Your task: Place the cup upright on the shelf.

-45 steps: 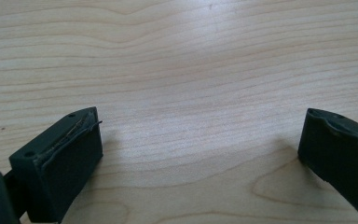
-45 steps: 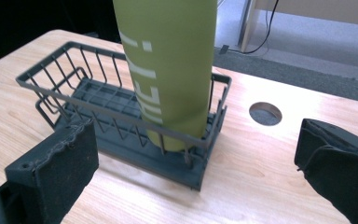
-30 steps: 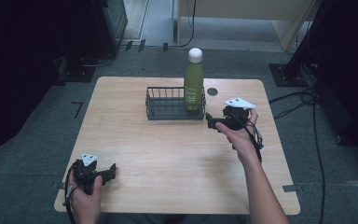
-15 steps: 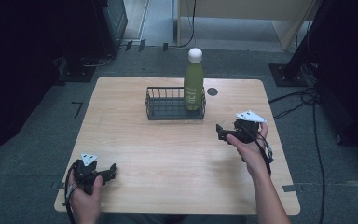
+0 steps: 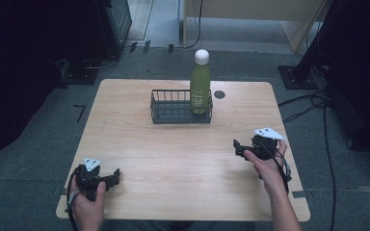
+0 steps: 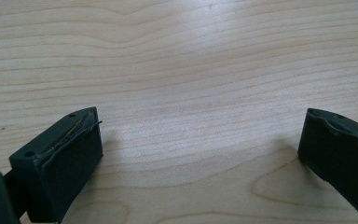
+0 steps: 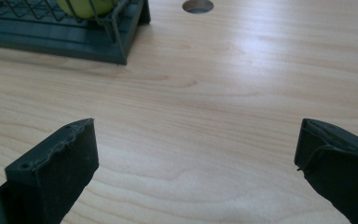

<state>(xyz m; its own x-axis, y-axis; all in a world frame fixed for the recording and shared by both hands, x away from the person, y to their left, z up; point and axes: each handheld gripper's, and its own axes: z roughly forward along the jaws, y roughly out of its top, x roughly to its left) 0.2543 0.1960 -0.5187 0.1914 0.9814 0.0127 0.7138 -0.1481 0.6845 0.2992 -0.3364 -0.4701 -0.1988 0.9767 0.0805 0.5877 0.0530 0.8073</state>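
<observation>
Two sets of jaws stand spread and empty over the pale wooden table (image 5: 139, 144). The tall green metal bottle with a white cap (image 5: 200, 82) stands upright in the black wire basket (image 5: 173, 113); it looks rigid, smooth, likely slippery, so I'd grip its mid-body squarely with my right gripper (image 5: 238, 147).

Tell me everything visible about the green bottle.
The bottle is tall and slim, with a matte yellow-green body, white lettering too small to read, and a rounded white cap. It looks like coated metal or plastic. It stands upright in the right end of the dark wire basket, at the far middle of the table. The right gripper view shows its base behind the wires. Neither gripper touches it.
</observation>
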